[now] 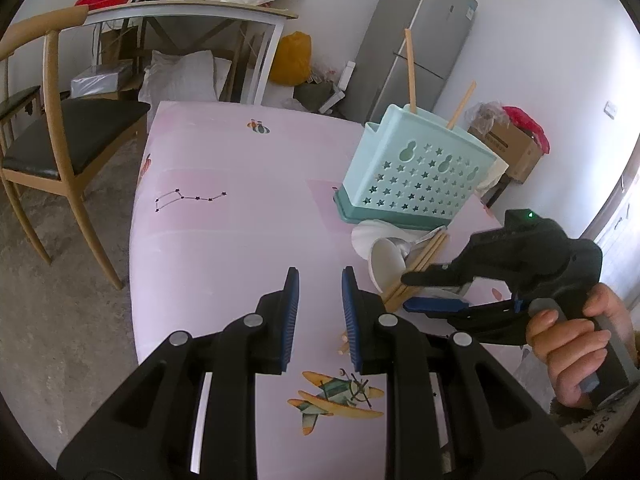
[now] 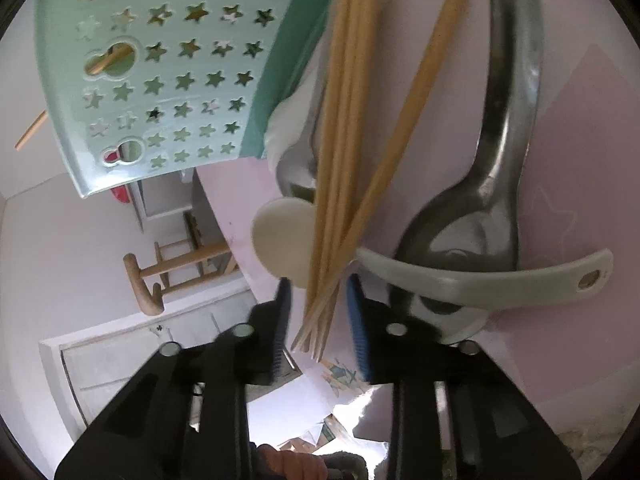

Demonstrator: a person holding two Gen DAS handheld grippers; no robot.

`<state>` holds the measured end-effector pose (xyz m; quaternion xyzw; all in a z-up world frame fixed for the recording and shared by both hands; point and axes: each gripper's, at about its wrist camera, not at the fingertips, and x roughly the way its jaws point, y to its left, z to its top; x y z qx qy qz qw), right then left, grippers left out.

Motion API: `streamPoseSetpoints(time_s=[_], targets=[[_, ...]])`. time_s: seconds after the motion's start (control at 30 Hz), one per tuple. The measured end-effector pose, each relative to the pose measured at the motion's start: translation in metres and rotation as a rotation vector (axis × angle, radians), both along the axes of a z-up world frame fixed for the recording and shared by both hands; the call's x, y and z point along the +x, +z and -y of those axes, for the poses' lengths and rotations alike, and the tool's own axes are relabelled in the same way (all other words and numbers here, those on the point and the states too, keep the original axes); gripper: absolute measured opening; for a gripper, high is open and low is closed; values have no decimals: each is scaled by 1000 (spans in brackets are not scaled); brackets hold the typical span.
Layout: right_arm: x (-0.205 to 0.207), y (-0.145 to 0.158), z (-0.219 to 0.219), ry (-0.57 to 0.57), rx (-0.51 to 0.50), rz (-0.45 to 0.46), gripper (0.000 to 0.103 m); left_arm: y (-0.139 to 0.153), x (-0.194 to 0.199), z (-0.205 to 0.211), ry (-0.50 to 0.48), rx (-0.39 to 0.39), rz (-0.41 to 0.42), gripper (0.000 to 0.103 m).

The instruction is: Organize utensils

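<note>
A mint star-punched utensil holder [image 1: 416,176] [image 2: 160,80] stands on the pink tablecloth [image 1: 224,240] with two chopsticks upright in it. In front of it lies a pile: white spoons [image 1: 384,260], a metal spoon [image 2: 500,160], a pale plastic spoon [image 2: 480,280] and a bundle of several chopsticks [image 2: 340,160]. My right gripper [image 2: 318,284] [image 1: 405,291], rolled on its side, has the chopsticks' near ends between its pads. A thin gap still shows beside the left pad, so it reads as open. My left gripper [image 1: 321,276] hovers over bare cloth, narrowly open and holding nothing.
A hand [image 1: 568,344] holds the right gripper at the table's right. The table's left edge [image 1: 136,240] drops to a concrete floor with a wooden chair [image 1: 60,140]. Behind are a cluttered desk [image 1: 192,8], a fridge [image 1: 420,40] and a cardboard box [image 1: 512,144].
</note>
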<state>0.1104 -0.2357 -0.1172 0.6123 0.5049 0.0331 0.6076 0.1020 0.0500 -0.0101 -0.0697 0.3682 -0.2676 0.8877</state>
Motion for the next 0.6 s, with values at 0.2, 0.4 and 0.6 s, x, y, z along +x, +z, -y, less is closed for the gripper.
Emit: streamPoseSetpoints(time_s=[0.2,0.4,0.6], targets=[[-8,-5,5,-26,41,11,7,0,-1,-4,2,-6,3,20],[-21,6,14,-19,65,48,7,0,-1,-4,1,-8,0,20],[-42,22,33,-27,47,63,7,-1,0,2,-18,-14,-17,20]])
